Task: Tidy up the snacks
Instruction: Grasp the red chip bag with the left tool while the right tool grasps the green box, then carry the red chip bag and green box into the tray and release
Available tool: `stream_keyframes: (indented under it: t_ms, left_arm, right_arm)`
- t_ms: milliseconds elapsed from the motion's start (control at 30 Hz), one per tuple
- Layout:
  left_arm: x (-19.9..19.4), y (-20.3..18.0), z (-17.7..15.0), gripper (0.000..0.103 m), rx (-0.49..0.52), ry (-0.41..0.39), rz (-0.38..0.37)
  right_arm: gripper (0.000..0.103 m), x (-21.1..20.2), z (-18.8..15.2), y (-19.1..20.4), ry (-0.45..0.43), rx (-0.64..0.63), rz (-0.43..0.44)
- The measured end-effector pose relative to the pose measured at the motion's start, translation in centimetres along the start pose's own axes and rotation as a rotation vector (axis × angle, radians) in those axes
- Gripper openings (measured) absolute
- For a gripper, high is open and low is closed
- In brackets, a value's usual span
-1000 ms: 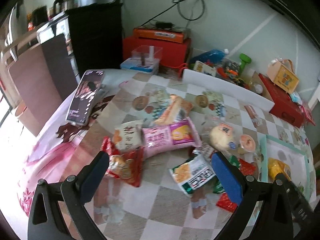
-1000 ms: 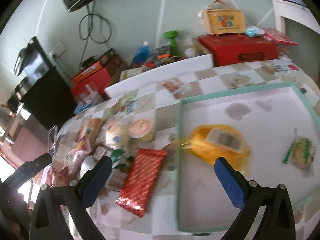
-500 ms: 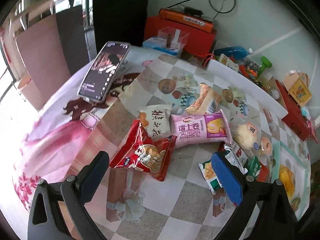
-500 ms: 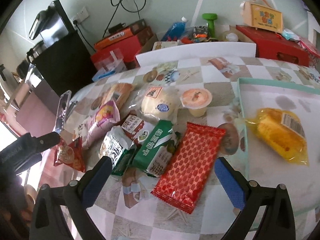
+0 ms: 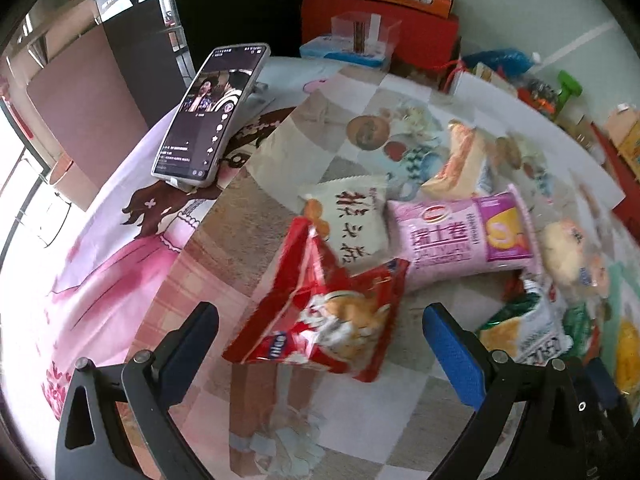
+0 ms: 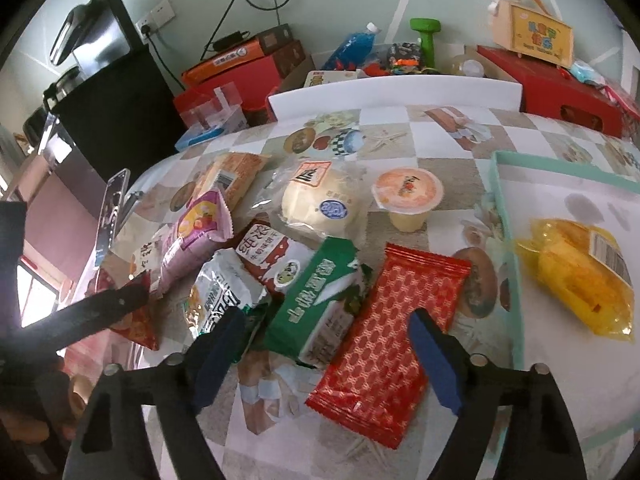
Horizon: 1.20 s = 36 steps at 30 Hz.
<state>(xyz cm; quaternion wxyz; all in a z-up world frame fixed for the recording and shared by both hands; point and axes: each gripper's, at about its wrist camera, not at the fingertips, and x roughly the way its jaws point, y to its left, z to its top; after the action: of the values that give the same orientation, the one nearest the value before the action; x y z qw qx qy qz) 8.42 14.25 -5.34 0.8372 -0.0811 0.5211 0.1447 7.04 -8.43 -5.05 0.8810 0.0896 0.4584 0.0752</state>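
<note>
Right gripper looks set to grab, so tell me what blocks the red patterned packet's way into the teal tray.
Nothing visible does. The red patterned packet lies flat beside the teal tray; only the tray's low rim separates them. The yellow bag inside leaves bare floor.

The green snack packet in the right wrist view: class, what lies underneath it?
The green packet rests partly on a red-and-white packet and overlaps the long red wrapper beside it. Whatever else lies beneath is covered; only tablecloth shows around the pile.

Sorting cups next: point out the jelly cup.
In the right wrist view, the jelly cup stands upright on the table behind the red packet, between the wrapped bun and the tray.
</note>
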Motion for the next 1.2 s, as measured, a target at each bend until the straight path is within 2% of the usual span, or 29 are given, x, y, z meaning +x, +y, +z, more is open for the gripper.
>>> stream_keyframes:
  t_ms: [133, 200, 333, 400, 433, 500, 667, 833, 1200]
  left_arm:
    - [0.9, 0.2, 0.0, 0.095, 0.0, 0.024, 0.002]
    - [1.5, 0.1, 0.0, 0.084, 0.009, 0.036, 0.011]
    - [2.2, -0.1, -0.1, 0.08, 0.019, 0.05, 0.012]
    - [2.2, -0.2, -0.1, 0.077, 0.027, 0.05, 0.013]
    - [2.2, -0.3, -0.2, 0.074, 0.034, 0.05, 0.013]
    - [2.3, -0.8, -0.2, 0.057, 0.042, 0.05, 0.005]
    - [1.7, -1.9, -0.4, 0.054, 0.057, 0.041, 0.014]
    - [0.5, -1.5, -0.3, 0.052, 0.032, 0.024, -0.012]
    - [-3.1, -1.7, -0.4, 0.051, 0.034, -0.064, -0.051]
  right_arm:
    - [0.064, 1.0, 0.0, 0.5, 0.017, -0.015, -0.014]
    - [0.062, 1.4, -0.1, 0.4, 0.032, -0.01, -0.019]
    - [0.051, 1.6, -0.1, 0.7, 0.023, -0.021, -0.035]
    - [0.05, 1.8, -0.2, 0.7, 0.023, -0.024, -0.035]
    - [0.048, 1.9, -0.2, 0.8, 0.023, -0.028, -0.037]
    - [0.046, 1.8, -0.2, 0.9, 0.025, -0.033, -0.036]
    - [0.036, 1.6, -0.2, 0.6, 0.026, -0.019, -0.031]
    - [0.027, 1.1, -0.1, 0.2, 0.022, 0.0, -0.02]
    - [0.026, -1.2, 0.5, -0.5, -0.02, 0.031, 0.022]
